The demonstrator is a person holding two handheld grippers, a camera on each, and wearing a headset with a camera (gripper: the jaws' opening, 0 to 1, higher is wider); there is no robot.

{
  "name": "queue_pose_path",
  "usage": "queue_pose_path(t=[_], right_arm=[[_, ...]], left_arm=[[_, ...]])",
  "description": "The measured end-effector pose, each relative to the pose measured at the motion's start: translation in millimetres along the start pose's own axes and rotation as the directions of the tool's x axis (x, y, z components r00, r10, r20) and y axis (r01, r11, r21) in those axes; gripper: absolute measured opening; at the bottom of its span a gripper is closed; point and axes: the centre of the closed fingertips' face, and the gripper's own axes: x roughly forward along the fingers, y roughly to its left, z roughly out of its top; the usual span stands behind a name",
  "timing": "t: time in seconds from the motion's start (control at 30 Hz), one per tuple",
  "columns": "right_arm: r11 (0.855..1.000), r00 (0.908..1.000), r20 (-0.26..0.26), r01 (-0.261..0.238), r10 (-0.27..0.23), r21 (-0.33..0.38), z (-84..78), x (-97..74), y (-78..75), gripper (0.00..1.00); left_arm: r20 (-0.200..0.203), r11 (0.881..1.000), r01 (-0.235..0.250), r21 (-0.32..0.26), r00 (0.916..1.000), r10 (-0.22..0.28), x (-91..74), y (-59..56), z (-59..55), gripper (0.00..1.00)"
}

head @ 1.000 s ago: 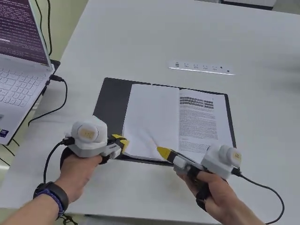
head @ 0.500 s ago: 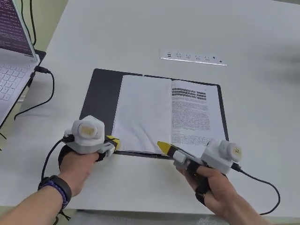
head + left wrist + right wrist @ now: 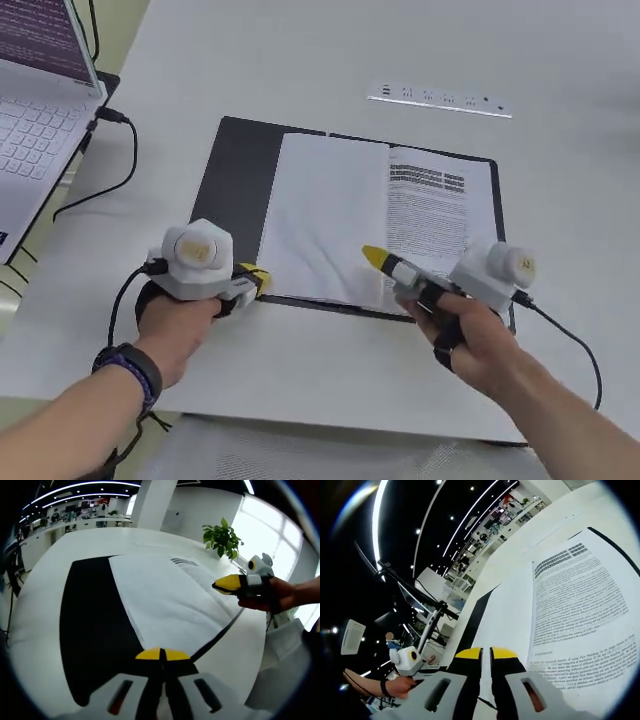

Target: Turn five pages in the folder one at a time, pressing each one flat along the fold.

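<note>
White bench [image 3: 300, 60] holds open folder [image 3: 235, 190]; its print [image 3: 425, 180] is unreadable.

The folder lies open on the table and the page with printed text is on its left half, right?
No. The folder lies open on the table, but the printed page is on its right half, as the head view shows.

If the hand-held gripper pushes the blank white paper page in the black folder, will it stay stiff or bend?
Probably floppy: the blank white paper page already shows a crease near its lower edge. It looks thin, so it may buckle rather than slide.
</note>
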Motion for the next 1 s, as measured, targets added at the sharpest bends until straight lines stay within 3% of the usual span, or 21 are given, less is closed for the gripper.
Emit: queue_pose_path(t=[0.13,0.4,0.63,0.73,1.0], right_arm=[[1.000,0.9996,0.024,0.017,-0.018,0.006,14.1,10.4,-11.5,0.00],[1.000,0.9994,0.020,0.029,-0.029,-0.010,22.9,24.2,-9.3,0.00],[0.996,0.9951,0.057,0.082,-0.080,-0.028,35.8,30.4,-23.3,0.00],[0.995,0.9943,0.041,0.099,-0.098,-0.027,32.6,34.2,-30.0,0.00],[0.996,0.9925,0.090,0.085,-0.083,-0.022,44.5,39.9,-30.9,0.00]], left_arm=[[0.002,1.000,-0.006,0.010,1.0000,0.006,-0.5,-0.7,-0.2,0.00],[-0.003,1.000,-0.001,0.003,1.0000,0.001,3.0,2.3,0.2,0.00],[-0.005,1.000,-0.015,-0.002,0.9999,0.015,4.5,2.6,0.9,0.00],[-0.009,1.000,-0.022,-0.007,0.9997,0.022,5.1,2.3,1.5,0.00],[-0.006,0.998,-0.034,-0.057,0.9994,0.034,5.9,3.0,1.8,0.00]])
